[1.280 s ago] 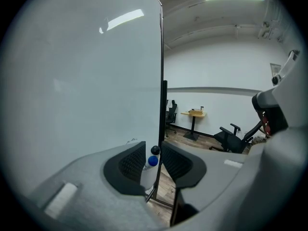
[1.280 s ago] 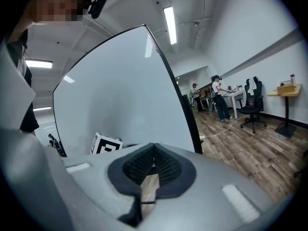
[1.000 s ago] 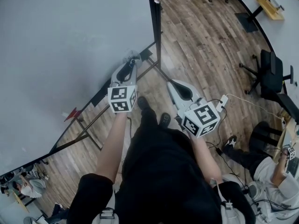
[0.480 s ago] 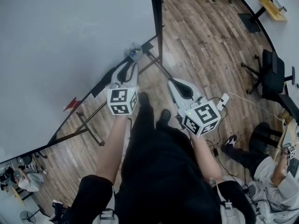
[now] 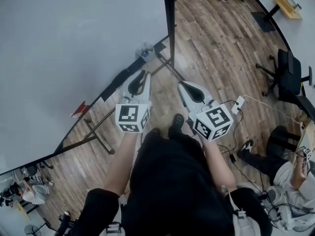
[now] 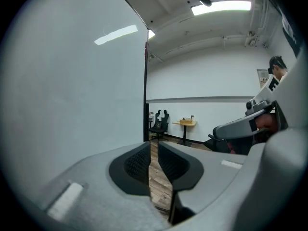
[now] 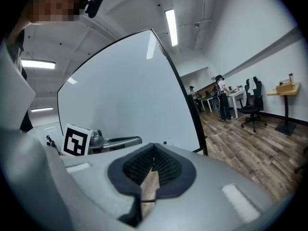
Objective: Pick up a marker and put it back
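While the person stands beside the whiteboard (image 5: 74,43), the head view shows both tools held out low over the wooden floor (image 5: 216,43). The left gripper (image 5: 141,74) points toward the dark tray (image 5: 118,84) along the board's lower edge, near it but apart. The right gripper (image 5: 182,86) hangs beside it, farther from the board. Each carries a cube faced with black-and-white square codes rather than lettering. A small red thing (image 5: 78,109) sits at the board's lower edge, and a pale cluster (image 5: 145,50) with a blue bit sits at the tray's far end, near the left gripper's tip. Both are too small to tell whether either is a marker.

From the left gripper view, its jaws are closing with a narrow slot between the 2 dark pads. Only floor and the board's black edge show through the slot, so it grips nothing. A sign (image 6: 262,76) on the far wall is too small to read.

From the right gripper view, the 2 pads meet at their tips, closed on nothing, with a sliver of floor below them. The left gripper's cube shows 1 square code (image 7: 77,140) against the board.
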`<state>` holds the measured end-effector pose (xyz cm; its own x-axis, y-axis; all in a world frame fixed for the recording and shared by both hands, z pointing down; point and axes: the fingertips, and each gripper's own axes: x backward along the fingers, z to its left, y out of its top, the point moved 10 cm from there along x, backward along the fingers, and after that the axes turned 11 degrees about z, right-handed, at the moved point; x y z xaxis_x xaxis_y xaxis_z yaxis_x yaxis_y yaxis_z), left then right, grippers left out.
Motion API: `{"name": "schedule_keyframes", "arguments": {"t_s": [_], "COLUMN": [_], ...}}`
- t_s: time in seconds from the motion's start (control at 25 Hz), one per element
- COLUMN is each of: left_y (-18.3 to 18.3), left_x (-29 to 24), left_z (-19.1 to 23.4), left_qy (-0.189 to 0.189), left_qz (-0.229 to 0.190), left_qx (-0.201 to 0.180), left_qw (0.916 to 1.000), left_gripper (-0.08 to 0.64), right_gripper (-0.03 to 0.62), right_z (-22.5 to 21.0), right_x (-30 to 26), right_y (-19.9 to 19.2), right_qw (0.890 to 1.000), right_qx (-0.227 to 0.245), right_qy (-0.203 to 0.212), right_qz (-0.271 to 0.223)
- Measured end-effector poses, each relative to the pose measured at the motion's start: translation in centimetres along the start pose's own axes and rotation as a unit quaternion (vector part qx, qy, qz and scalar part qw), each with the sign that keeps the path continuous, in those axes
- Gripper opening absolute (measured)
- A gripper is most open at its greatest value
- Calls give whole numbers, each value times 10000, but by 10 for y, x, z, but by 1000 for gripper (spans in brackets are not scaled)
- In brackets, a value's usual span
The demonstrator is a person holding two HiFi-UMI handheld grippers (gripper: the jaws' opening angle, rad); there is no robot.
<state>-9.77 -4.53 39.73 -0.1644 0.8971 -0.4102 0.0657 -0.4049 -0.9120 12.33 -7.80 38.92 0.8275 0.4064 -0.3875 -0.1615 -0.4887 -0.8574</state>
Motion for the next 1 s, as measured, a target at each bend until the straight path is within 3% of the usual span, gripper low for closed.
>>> {"name": "schedule_keyframes", "arguments": {"t_s": [0.52, 1.0], "left_y": [-27, -46], "left_x": [66, 134], "left_z": [23, 25], "left_qy": [-605, -1130], "left_qz": [-57, -238], "left_qx": [-27, 1], "left_qw": [9982, 9933], "left_gripper": [15, 11], "right_gripper": [3, 3], "right_z": [78, 142], "right_x": [-2, 37], "right_y": [-16, -45], "right_qw": [9986, 9952], "right_qx": [125, -67], "right_qy": [-507, -847], "right_qz": [-18, -488]}}
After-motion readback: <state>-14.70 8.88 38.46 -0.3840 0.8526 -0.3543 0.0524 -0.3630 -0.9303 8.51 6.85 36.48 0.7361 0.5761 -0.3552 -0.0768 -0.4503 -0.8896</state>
